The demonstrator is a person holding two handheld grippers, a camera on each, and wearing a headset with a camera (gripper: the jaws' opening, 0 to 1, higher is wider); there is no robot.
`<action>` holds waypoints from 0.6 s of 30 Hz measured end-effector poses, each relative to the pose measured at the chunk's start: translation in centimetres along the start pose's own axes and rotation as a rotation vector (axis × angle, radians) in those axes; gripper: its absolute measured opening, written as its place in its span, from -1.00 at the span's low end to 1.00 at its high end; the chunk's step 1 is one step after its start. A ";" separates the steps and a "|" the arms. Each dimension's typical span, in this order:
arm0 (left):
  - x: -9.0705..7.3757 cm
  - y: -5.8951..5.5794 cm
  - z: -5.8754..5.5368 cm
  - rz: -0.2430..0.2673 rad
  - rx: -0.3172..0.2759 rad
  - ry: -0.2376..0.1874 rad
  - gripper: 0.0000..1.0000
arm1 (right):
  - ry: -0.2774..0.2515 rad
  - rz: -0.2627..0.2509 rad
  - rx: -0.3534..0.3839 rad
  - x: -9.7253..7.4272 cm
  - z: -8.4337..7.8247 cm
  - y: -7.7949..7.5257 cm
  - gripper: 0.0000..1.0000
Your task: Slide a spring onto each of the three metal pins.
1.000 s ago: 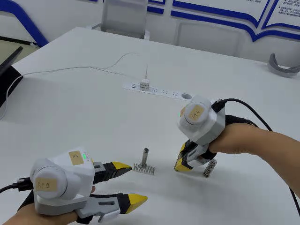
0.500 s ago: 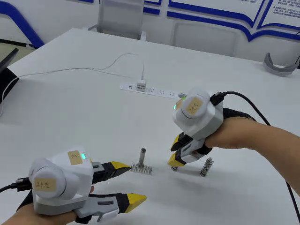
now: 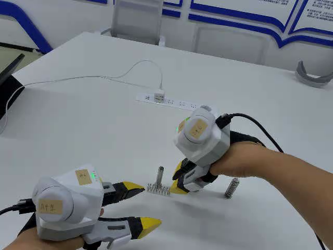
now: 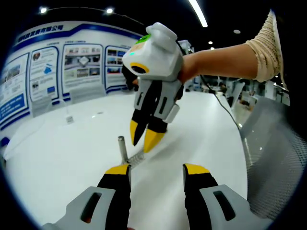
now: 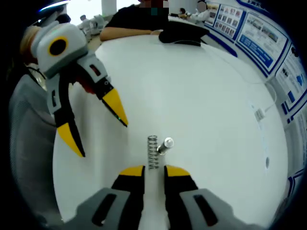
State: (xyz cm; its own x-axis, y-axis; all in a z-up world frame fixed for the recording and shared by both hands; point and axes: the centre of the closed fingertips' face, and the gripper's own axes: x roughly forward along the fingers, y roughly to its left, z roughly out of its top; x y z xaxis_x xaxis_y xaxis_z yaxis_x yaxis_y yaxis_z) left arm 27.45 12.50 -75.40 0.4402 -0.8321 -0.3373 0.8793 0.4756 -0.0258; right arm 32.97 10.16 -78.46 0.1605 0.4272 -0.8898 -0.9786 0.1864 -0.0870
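White tabletop [image 3: 78,125], viewed from above. Near its middle: one metal pin [image 3: 160,174], standing upright. At the pin's foot: a spring [image 3: 158,188], lying flat on its side just beside the base. Off to the right, well apart from the pin and below the person's wrist: a second spring [image 3: 232,187], slanted (standing or lying, hard to tell).

Right claw [image 3: 178,186]: points down at the flat spring's right-hand end, jaws drawn close with only a narrow gap between them, pinches nothing visible. In the right gripper view, straight ahead of the yellow tips: that same spring, with the pin's round top just beside its far end. In the left gripper view: hangs tips-down just over spring and pin, contact with the spring not clear.

Left claw [image 3: 141,205]: sits low at the near-left edge, jaws spread wide, grips nothing, aims toward pin and spring from a little way off.

Farther back on the tabletop: a white power strip [image 3: 169,100] with a plug and a thin white cable [image 3: 130,70] running off to the left. Beyond the far edge: a chair [image 3: 136,18]. At far right: a grey curved object [image 3: 314,75].
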 end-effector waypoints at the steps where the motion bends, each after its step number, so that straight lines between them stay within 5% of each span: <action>1: 0.0 0.0 0.0 0.000 -0.001 0.000 -0.12 | -0.002 0.002 -0.002 0.1 0.1 0.1 -0.67; 18: -0.1 0.1 -0.2 0.003 -0.003 0.008 -0.13 | 0.025 0.030 -0.007 2.0 -0.4 0.3 -0.75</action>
State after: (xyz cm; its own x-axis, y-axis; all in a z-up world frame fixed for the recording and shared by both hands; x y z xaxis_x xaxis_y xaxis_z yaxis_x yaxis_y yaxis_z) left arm 27.41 12.67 -75.58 0.4418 -0.8283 -0.3446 0.8772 0.4794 -0.0276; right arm 32.91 10.77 -80.43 0.1274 0.4101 -0.9031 -0.9839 0.1674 -0.0628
